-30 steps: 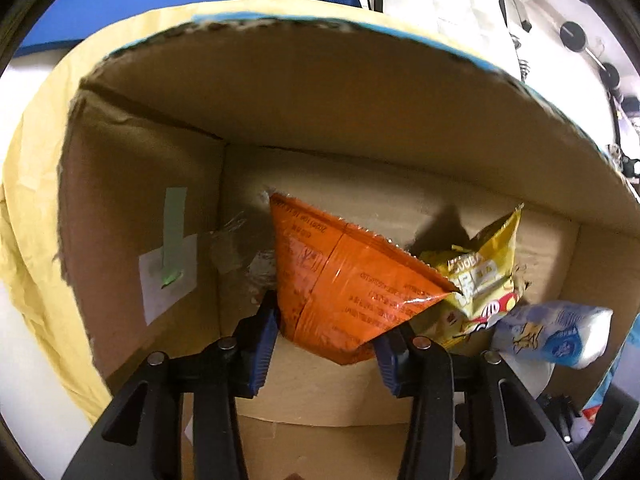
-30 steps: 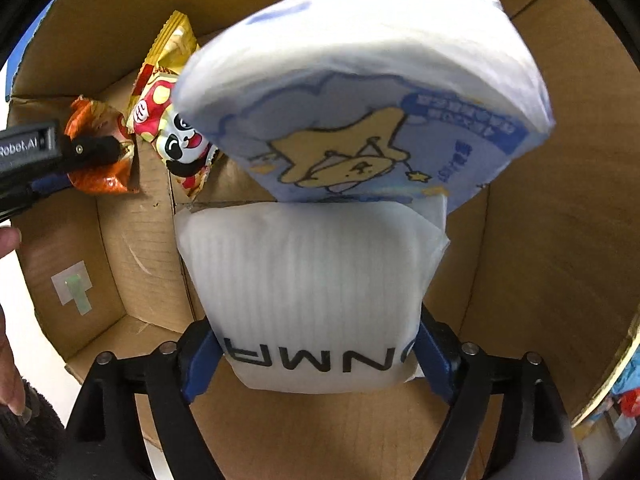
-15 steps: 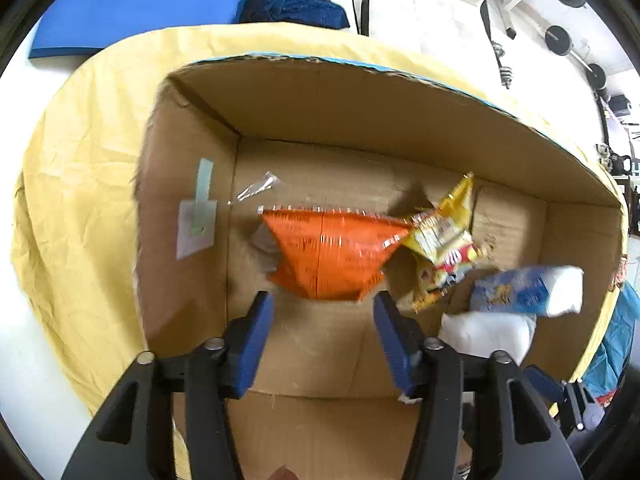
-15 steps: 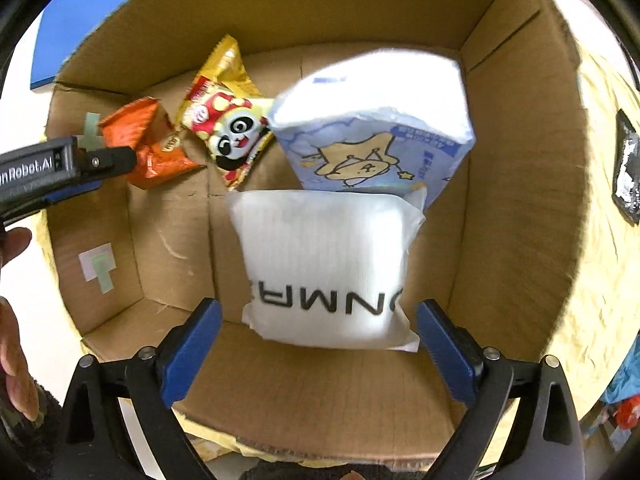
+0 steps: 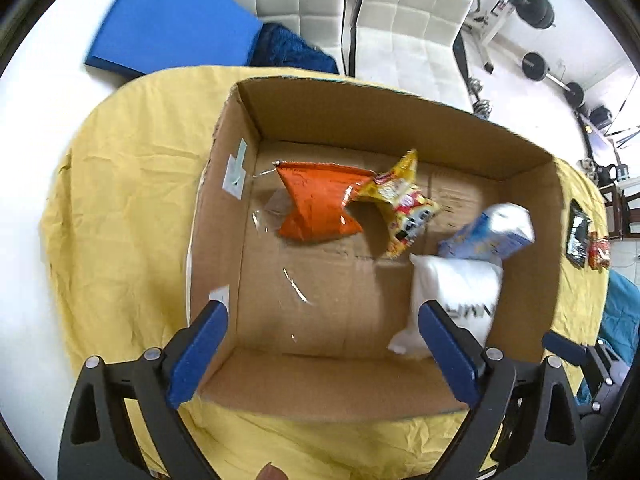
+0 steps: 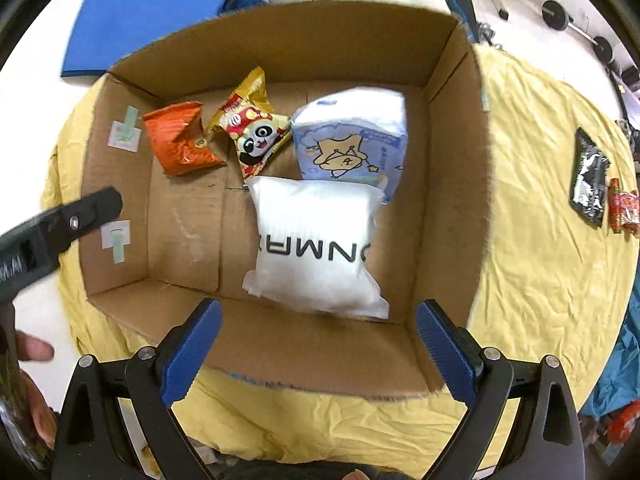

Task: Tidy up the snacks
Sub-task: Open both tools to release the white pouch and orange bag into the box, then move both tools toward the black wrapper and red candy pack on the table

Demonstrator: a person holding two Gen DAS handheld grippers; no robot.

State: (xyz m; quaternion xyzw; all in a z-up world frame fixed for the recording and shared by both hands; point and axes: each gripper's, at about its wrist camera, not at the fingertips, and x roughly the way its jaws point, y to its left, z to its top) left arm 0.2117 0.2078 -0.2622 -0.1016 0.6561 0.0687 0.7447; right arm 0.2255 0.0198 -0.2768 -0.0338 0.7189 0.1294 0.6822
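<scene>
An open cardboard box [image 5: 400,124] [image 6: 452,168] stands on a yellow cloth. Inside lie an orange snack bag [image 5: 320,204] [image 6: 178,142], a yellow panda snack bag [image 5: 404,204] [image 6: 254,130], a blue-and-white pack [image 5: 492,232] [image 6: 352,140] and a white pouch with black letters [image 5: 456,292] [image 6: 316,244]. My left gripper [image 5: 322,354] hangs open above the box's near edge, holding nothing. Above the near wall my right gripper [image 6: 318,354] is open and empty too. The left gripper's black finger [image 6: 64,220] shows at the left of the right wrist view.
A black packet [image 6: 588,178] and a red packet [image 6: 624,212] lie on the yellow cloth [image 6: 552,264] right of the box. A blue mat [image 5: 172,20] and white chairs [image 5: 400,12] stand behind. A hand [image 6: 32,384] shows at lower left.
Both grippers let go of their snacks and pulled back up out of the box, jaws spread wide. The orange bag and the white pouch now rest on the box floor.
</scene>
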